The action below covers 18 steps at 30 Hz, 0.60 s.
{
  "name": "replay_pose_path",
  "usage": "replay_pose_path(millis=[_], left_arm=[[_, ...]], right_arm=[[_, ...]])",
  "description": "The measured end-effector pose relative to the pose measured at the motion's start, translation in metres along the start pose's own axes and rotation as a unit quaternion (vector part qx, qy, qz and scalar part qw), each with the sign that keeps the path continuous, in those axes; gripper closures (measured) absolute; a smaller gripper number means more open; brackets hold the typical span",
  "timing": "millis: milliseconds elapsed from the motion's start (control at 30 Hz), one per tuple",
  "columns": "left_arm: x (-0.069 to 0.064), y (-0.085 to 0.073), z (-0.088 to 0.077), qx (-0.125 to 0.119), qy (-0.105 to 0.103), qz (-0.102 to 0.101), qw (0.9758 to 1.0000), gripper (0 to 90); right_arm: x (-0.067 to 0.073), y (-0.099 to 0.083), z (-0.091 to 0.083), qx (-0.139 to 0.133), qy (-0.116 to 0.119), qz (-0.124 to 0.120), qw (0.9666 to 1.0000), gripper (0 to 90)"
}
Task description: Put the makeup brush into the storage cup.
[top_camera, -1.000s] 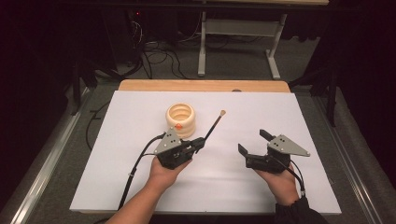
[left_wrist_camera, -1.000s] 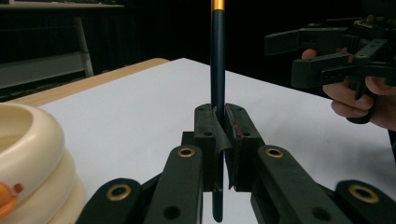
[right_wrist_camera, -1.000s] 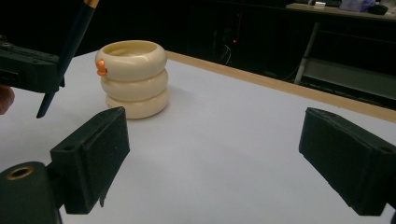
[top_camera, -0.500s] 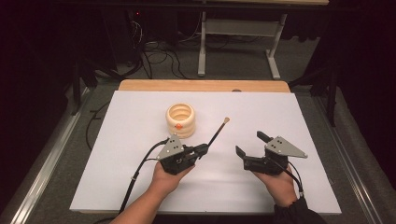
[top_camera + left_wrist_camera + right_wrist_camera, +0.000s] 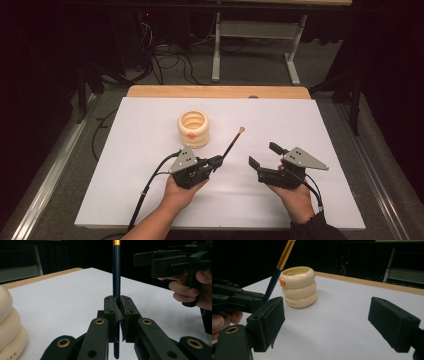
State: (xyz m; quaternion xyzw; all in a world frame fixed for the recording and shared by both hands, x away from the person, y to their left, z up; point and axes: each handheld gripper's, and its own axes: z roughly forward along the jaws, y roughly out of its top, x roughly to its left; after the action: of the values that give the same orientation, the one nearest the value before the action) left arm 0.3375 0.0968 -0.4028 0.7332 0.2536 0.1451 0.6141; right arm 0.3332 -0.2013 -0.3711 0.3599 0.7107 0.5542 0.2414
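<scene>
White sheet (image 5: 150,165) covering the desk, filling the centre and bottom of the frame. Wooden desk edge (image 5: 215,91) showing as a tan strip along the sheet's far side. Grey carpet floor (image 5: 320,65) running across the top half, going dark toward the edges. White metal table frame (image 5: 255,35) standing at upper centre, two legs reaching down to the floor. Black cables (image 5: 175,57) lying tangled on the floor at upper left. Small red light (image 5: 147,15) glowing at top left among dark equipment. Metal rail (image 5: 55,165) running diagonally at lower left. Room staying dim, light falling mostly on the sheet.
</scene>
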Motion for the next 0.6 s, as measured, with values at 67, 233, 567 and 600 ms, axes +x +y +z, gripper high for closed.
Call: replay_pose_path(millis=[67, 233, 567, 600], left_arm=[[-0.001, -0.001, 0.001, 0.000, 0.000, 0.001, 1.0000, 84.7], [-0.002, -0.002, 0.002, 0.000, 0.000, 0.002, 1.0000, 84.8], [-0.008, -0.006, 0.006, 0.001, -0.004, 0.006, 1.0000, 84.8], [-0.009, -0.007, 0.007, 0.001, -0.005, 0.005, 1.0000, 84.8]], right_arm=[[0.001, -0.001, 0.001, 0.000, 0.005, 0.009, 0.9999, 15.9], [0.004, -0.004, 0.004, -0.002, 0.014, 0.027, 0.9995, 16.8], [0.010, -0.005, 0.006, -0.016, 0.039, 0.051, 0.9978, 24.9], [0.011, -0.005, 0.006, -0.016, 0.040, 0.054, 0.9976, 26.0]])
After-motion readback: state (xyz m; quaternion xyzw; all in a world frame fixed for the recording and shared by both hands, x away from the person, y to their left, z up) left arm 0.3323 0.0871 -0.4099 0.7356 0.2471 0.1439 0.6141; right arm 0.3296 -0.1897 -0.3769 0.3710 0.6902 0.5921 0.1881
